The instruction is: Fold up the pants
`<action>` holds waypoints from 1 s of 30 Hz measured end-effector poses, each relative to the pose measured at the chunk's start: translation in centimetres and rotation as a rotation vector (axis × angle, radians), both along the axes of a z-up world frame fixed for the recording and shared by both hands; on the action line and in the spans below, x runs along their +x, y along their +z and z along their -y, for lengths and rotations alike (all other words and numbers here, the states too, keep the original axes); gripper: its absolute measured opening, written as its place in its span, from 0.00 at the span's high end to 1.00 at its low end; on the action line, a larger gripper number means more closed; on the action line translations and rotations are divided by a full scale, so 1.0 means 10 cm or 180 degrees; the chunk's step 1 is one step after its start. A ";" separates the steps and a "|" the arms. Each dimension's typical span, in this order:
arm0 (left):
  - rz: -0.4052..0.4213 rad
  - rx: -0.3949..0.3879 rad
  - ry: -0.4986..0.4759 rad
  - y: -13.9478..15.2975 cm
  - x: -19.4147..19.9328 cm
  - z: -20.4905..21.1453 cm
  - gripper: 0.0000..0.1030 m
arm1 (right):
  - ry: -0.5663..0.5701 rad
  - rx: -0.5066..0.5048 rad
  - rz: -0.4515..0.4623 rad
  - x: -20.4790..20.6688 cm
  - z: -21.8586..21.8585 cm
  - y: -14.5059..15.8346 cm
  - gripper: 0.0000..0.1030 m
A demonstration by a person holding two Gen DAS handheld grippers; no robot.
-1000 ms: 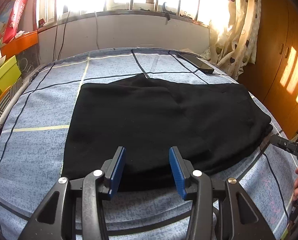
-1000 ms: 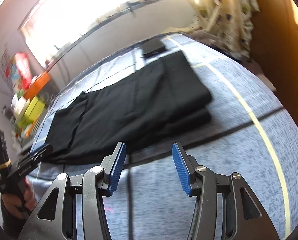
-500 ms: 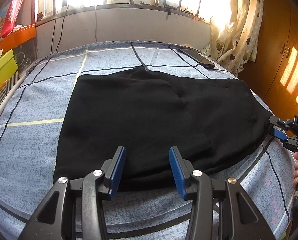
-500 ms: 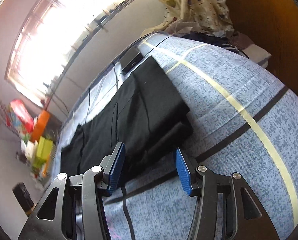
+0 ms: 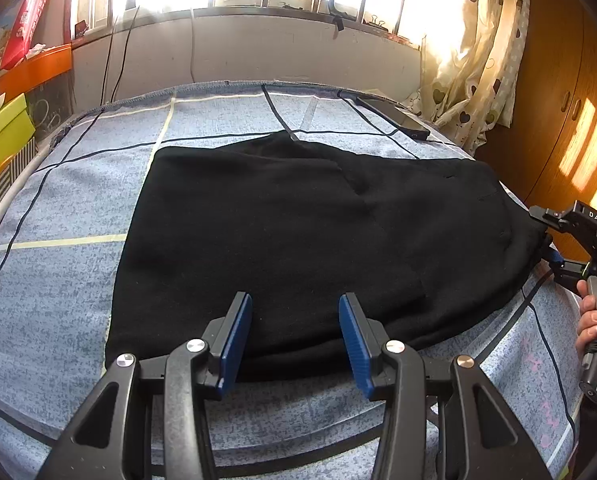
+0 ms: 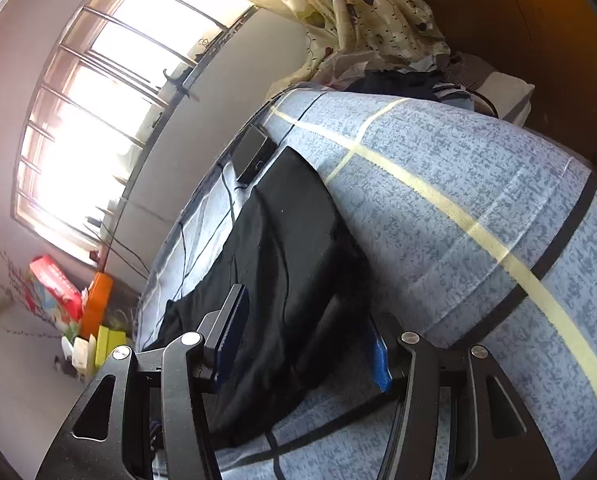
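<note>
Pants (image 5: pixel 306 236) lie flat, already doubled, across centre of frame on bed (image 5: pixel 58 280). My left gripper (image 5: pixel 294 332) spread over near hem, not touching yet. Right gripper (image 6: pixel 302 340) spread, straddling thick right end, ready for pinch and next fold.

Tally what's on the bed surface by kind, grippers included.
Black pants: 1
Dark flat device: 1
Grippers: 2, left gripper and right gripper
Total: 4
</note>
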State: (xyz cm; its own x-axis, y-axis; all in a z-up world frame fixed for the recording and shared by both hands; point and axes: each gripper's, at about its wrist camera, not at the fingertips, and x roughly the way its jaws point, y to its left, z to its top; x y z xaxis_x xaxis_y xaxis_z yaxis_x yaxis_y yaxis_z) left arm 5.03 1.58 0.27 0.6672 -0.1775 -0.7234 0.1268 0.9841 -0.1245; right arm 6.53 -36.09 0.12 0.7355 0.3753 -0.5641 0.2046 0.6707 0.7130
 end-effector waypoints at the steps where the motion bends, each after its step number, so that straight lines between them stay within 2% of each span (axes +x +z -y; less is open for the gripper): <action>1: -0.0001 -0.0009 0.0001 0.00 0.00 -0.01 0.54 | 0.0018 0.0003 0.0007 -0.02 -0.03 0.00 0.47; 4: -0.0007 -0.0008 0.0000 0.00 0.00 -0.01 0.54 | 0.0205 -0.0107 0.0013 0.01 -0.21 0.00 0.47; 9: -0.0008 0.0020 -0.0002 0.00 0.00 0.01 0.53 | 0.0170 -0.0124 -0.0038 0.28 -0.23 0.01 0.47; 11: -0.0006 0.0001 -0.0002 0.00 0.00 0.00 0.54 | 0.0256 -0.0283 -0.0050 0.38 -0.31 0.04 0.56; 12: -0.0003 -0.0001 -0.0001 0.01 0.00 0.00 0.54 | 0.0284 -0.0372 -0.0077 0.41 -0.35 0.06 0.72; 13: 0.0004 -0.0001 0.0000 0.01 -0.01 0.00 0.54 | 0.0299 -0.0412 -0.0075 0.42 -0.37 0.08 0.78; 16: 0.0039 -0.0052 0.0011 0.03 -0.03 -0.03 0.54 | 0.0409 -0.0481 0.0169 0.39 -0.45 0.31 0.83; 23: 0.0172 -0.0052 0.0139 0.16 -0.12 -0.18 0.54 | 0.0811 -0.0566 0.0543 0.40 -0.87 0.74 0.84; 30: 0.0221 -0.0069 0.0452 0.20 -0.17 -0.55 0.54 | 0.1286 -0.0673 0.0743 0.42 -1.49 0.93 0.84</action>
